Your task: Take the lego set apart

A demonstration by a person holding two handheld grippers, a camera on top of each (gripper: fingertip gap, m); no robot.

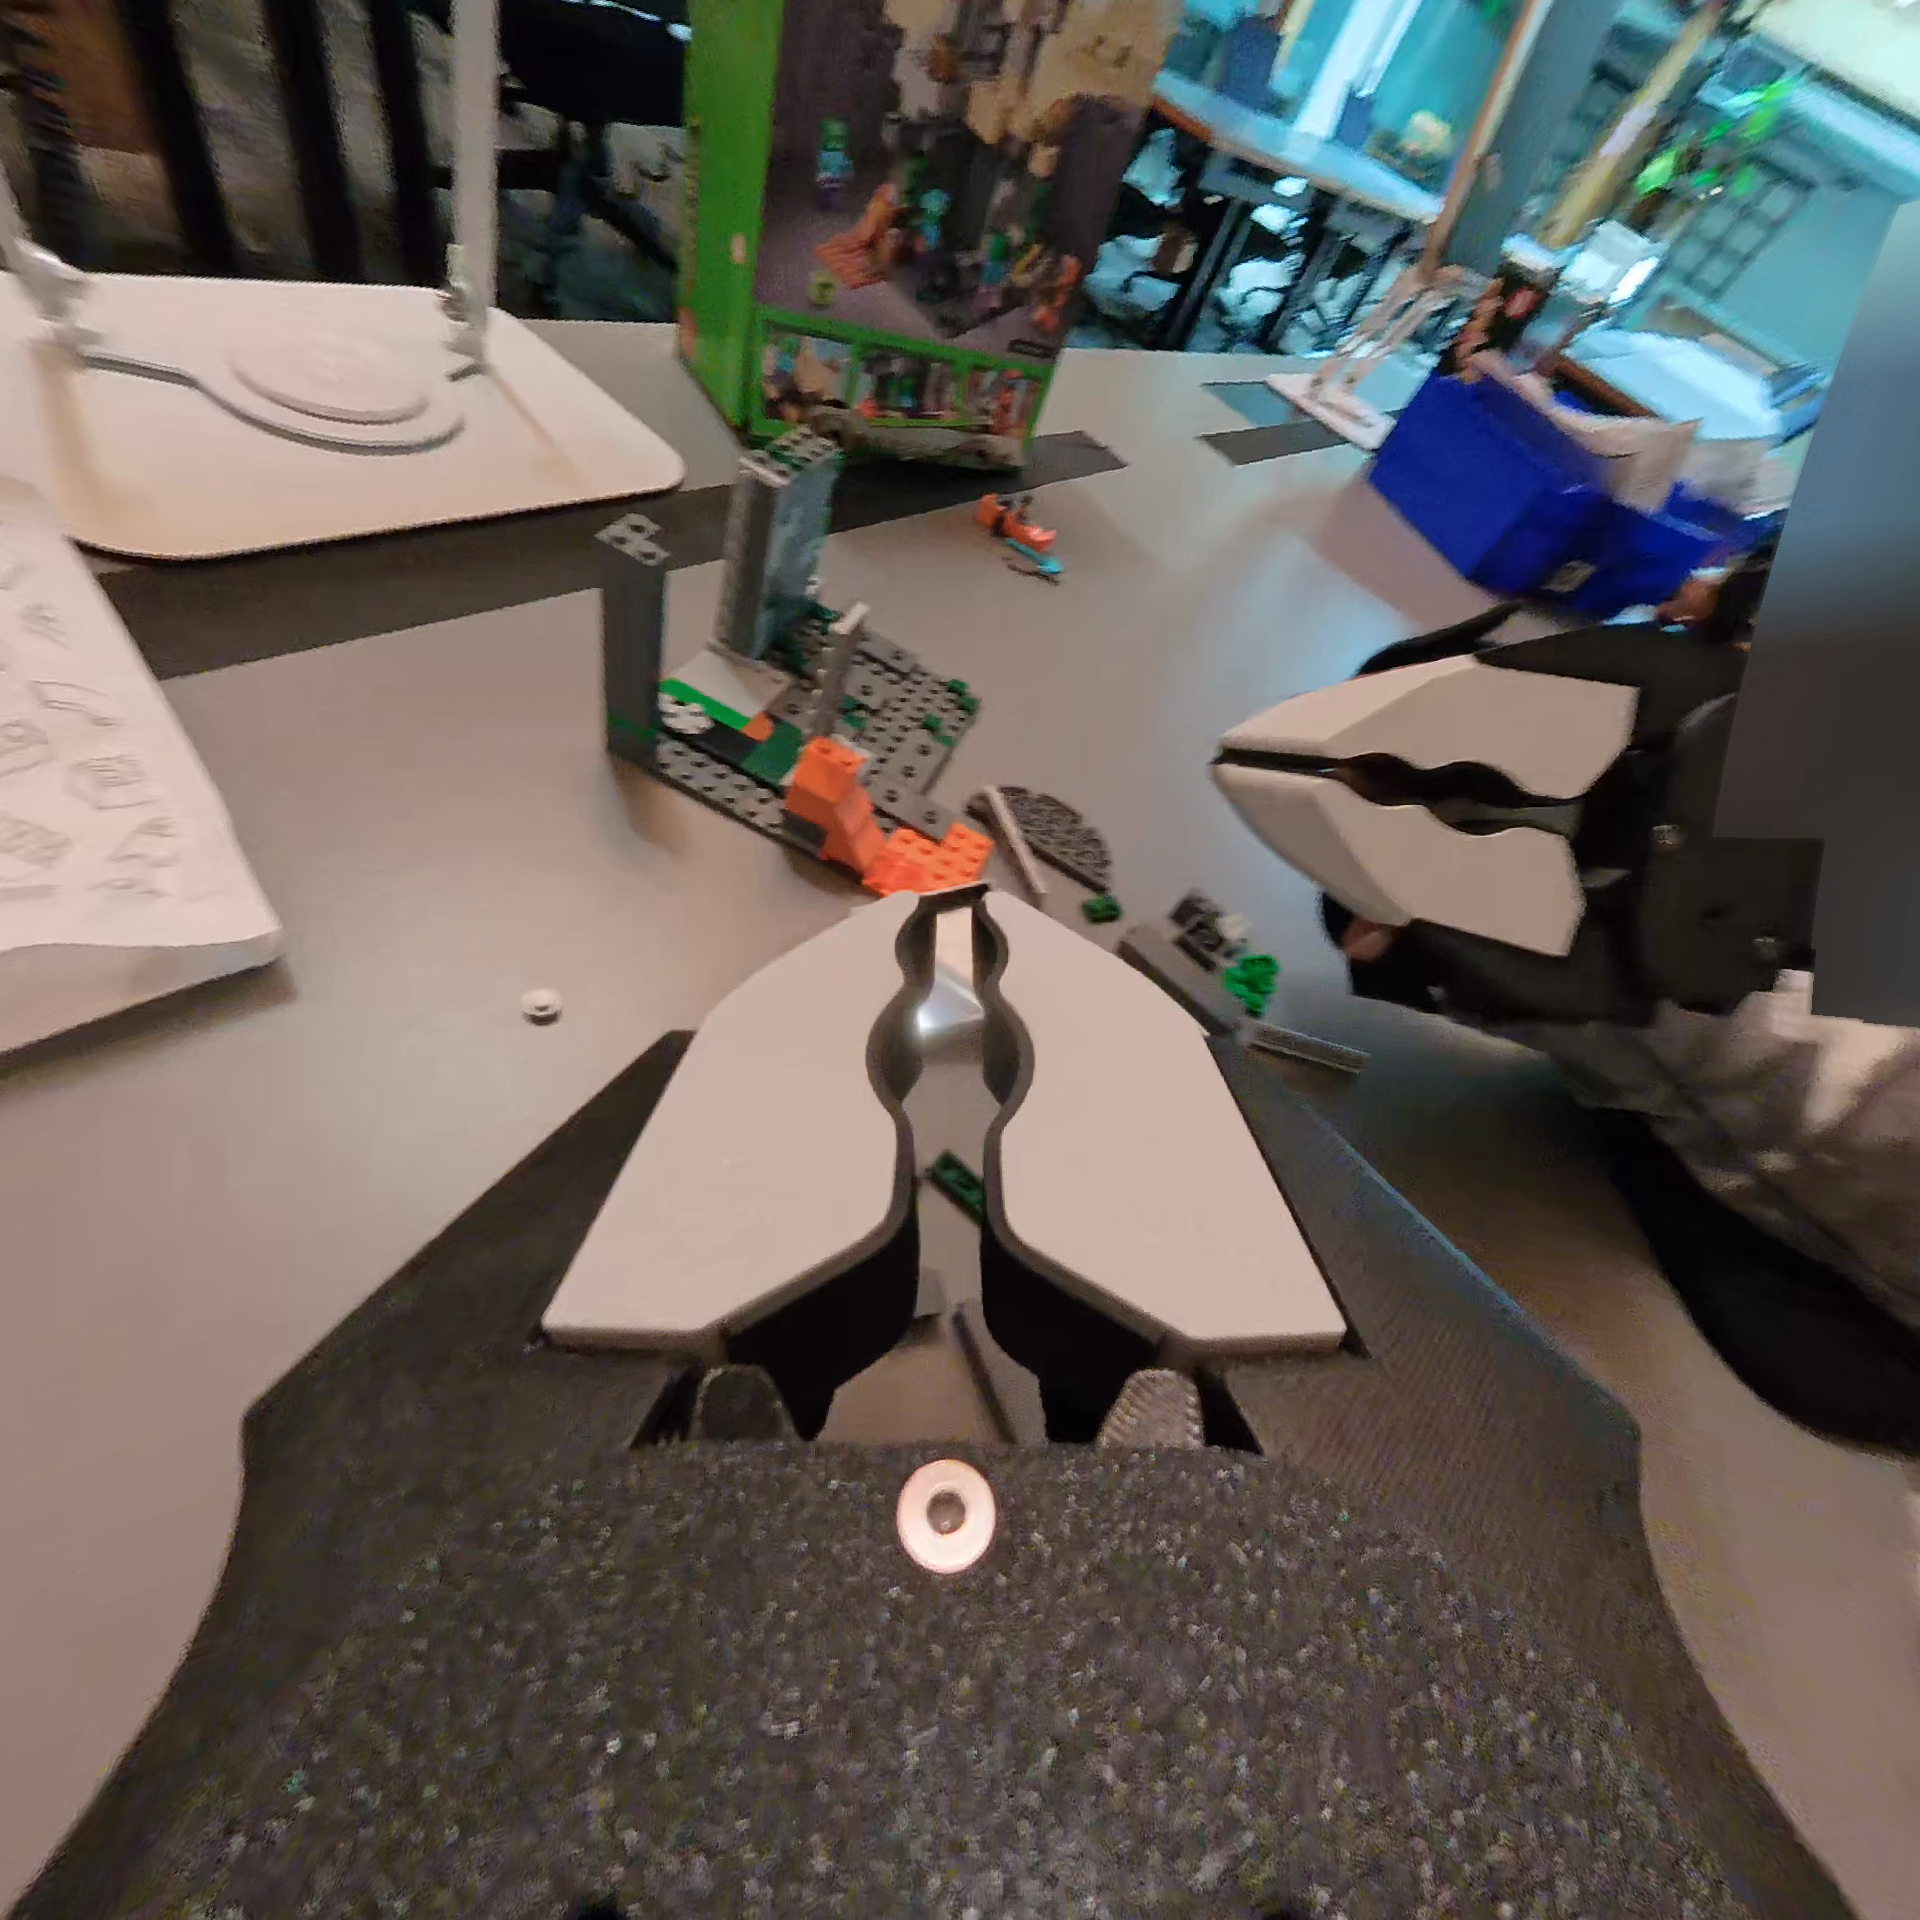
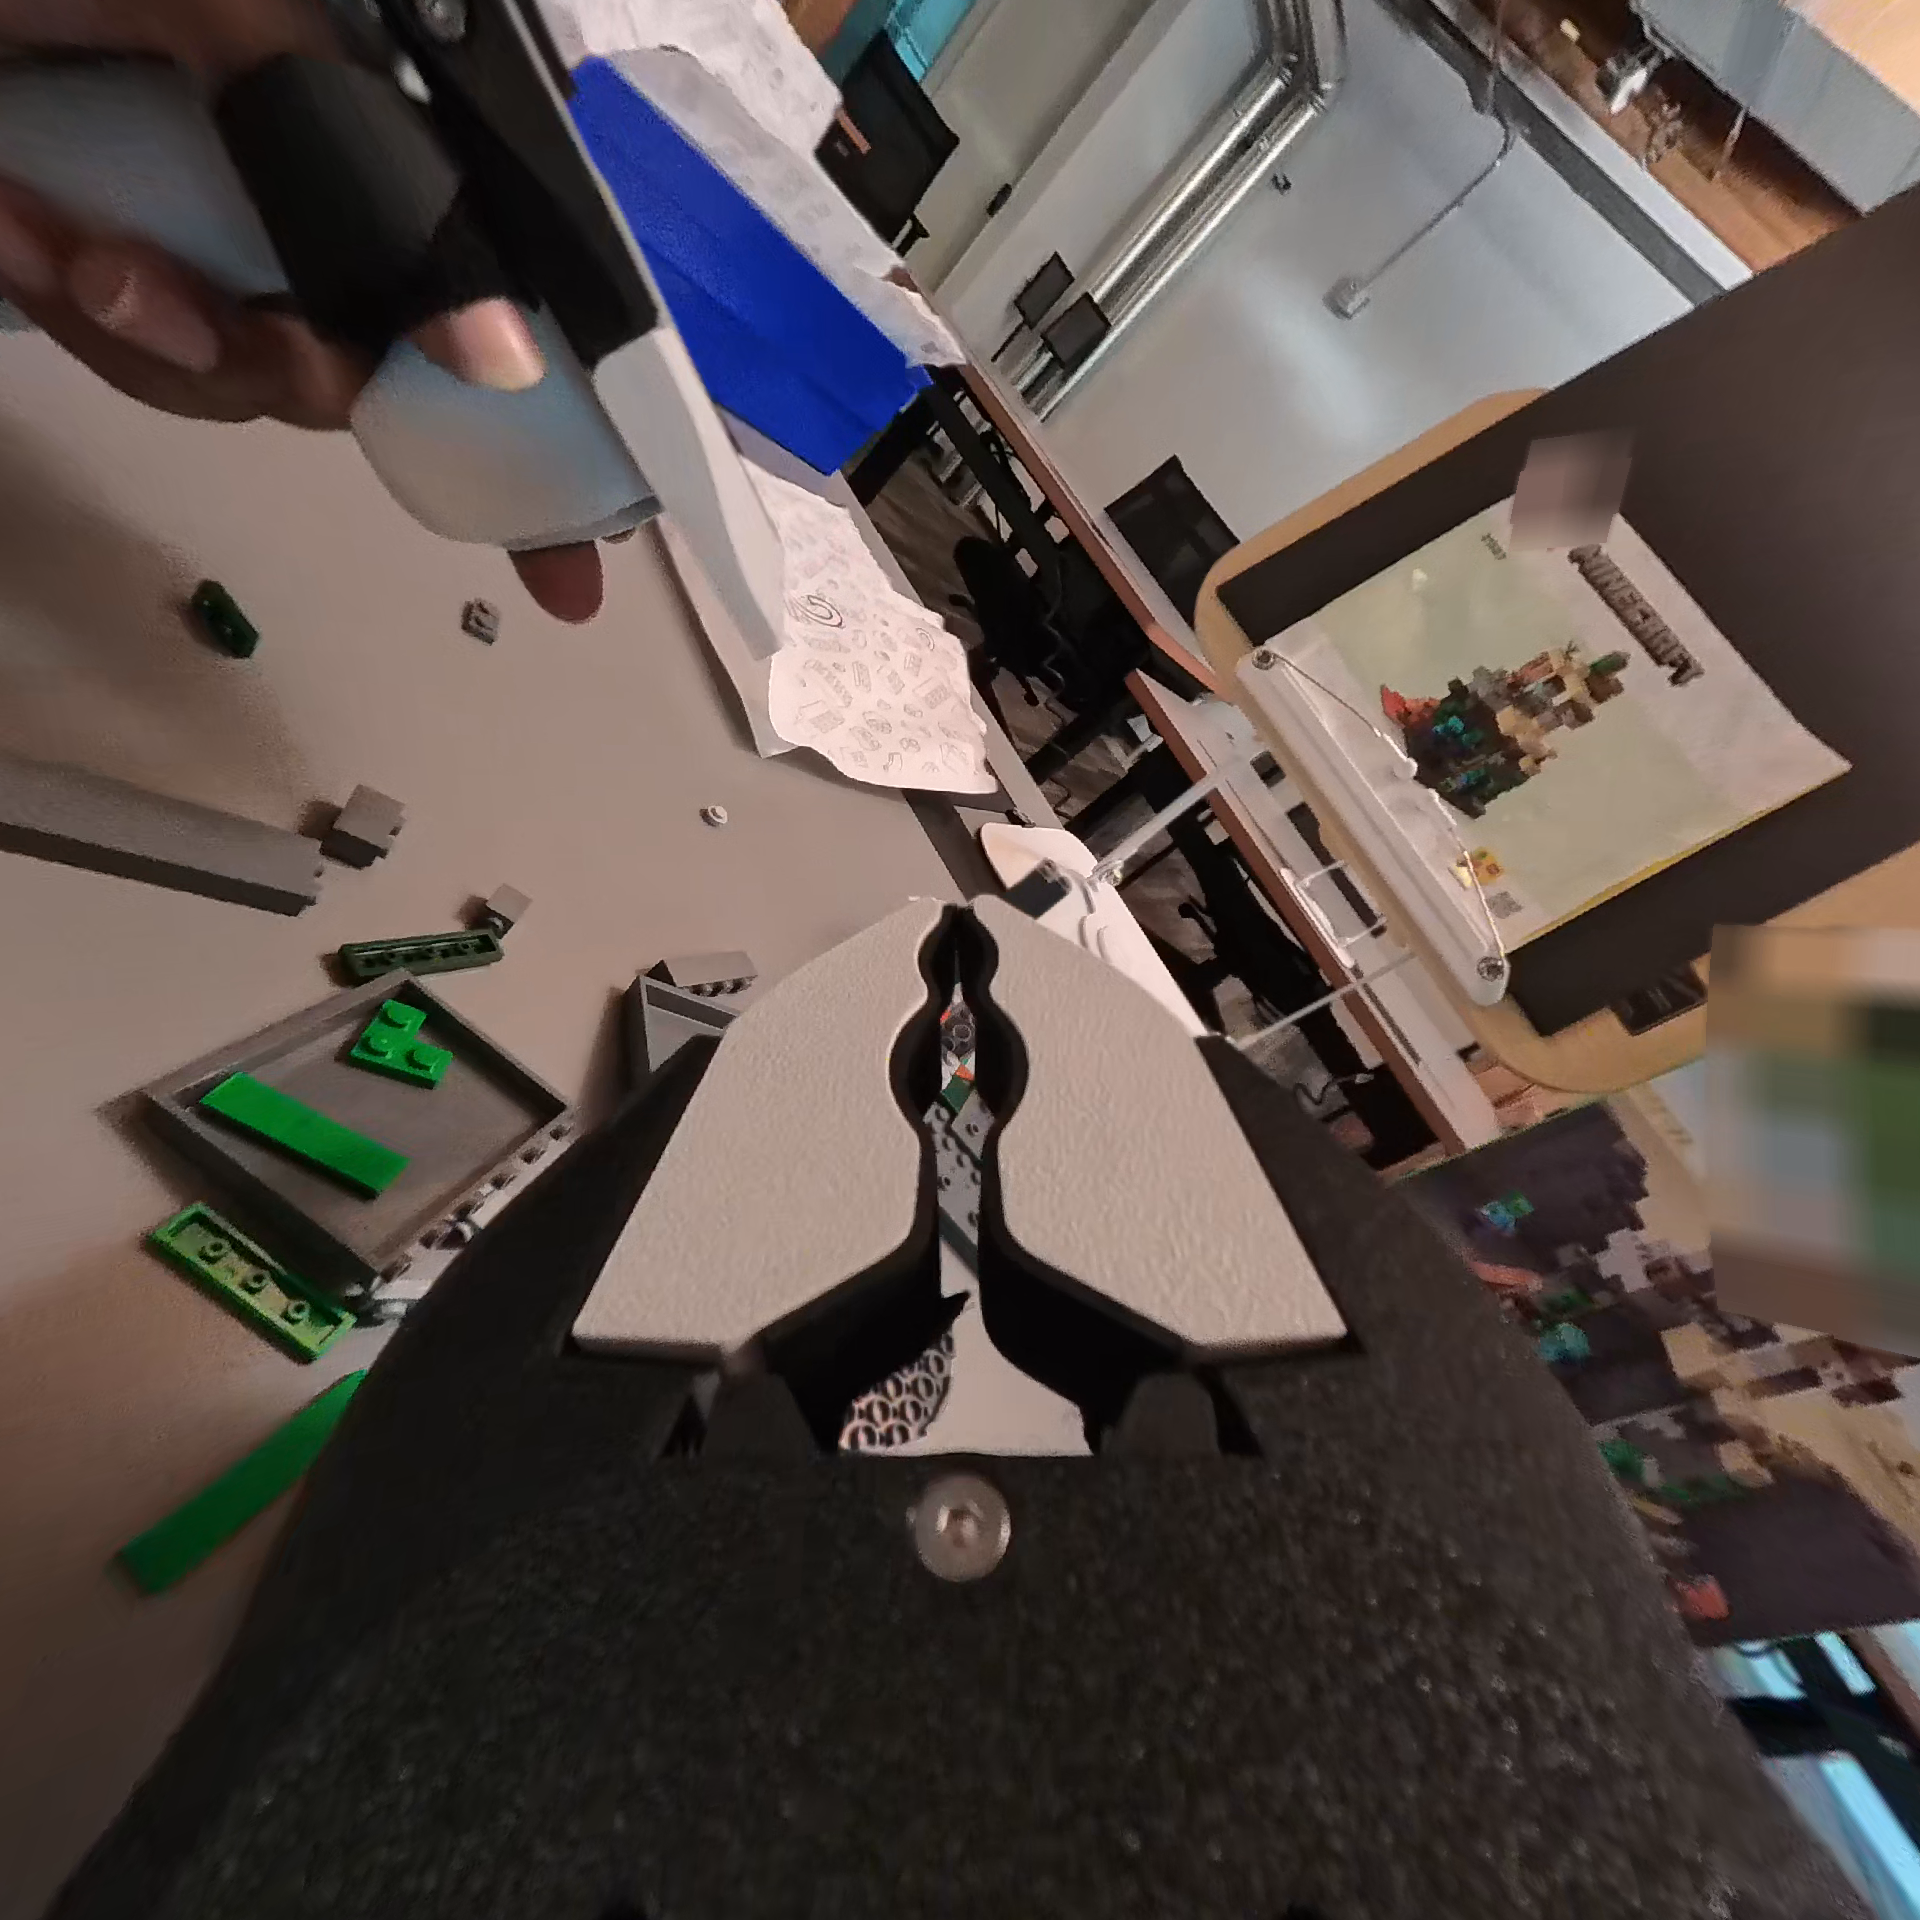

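The lego build (image 1: 810, 727) stands mid-table in the left wrist view: a dark grey baseplate with grey pillars and orange bricks (image 1: 831, 790) at its near edge. My left gripper (image 1: 951, 902) is just in front of the orange bricks, shut on a small thin grey lego piece (image 1: 943, 1003) that shows in the gap between its fingers. My right gripper (image 1: 1226, 758) hovers to the right of the build, shut, with nothing seen in it. In the right wrist view it (image 2: 961, 916) is shut over the build, which shows only through the finger gap. A hand holds the left gripper (image 2: 717, 499) at the top left.
Loose pieces lie on the table: a grey frame with green plates (image 2: 353, 1122), green plates (image 2: 249, 1283), a long grey beam (image 2: 156, 842), a dark round plate (image 1: 1049, 831). The lego box (image 1: 894, 229), a blue bin (image 1: 1507, 499), a white stand base (image 1: 312, 416) and paper sheets (image 1: 104, 779) ring the area. The tips of one gripper are about 8 cm away from the tips of the other. Between my right fingertips and the dark round plate (image 1: 1049, 831) there is roughly 12 cm.
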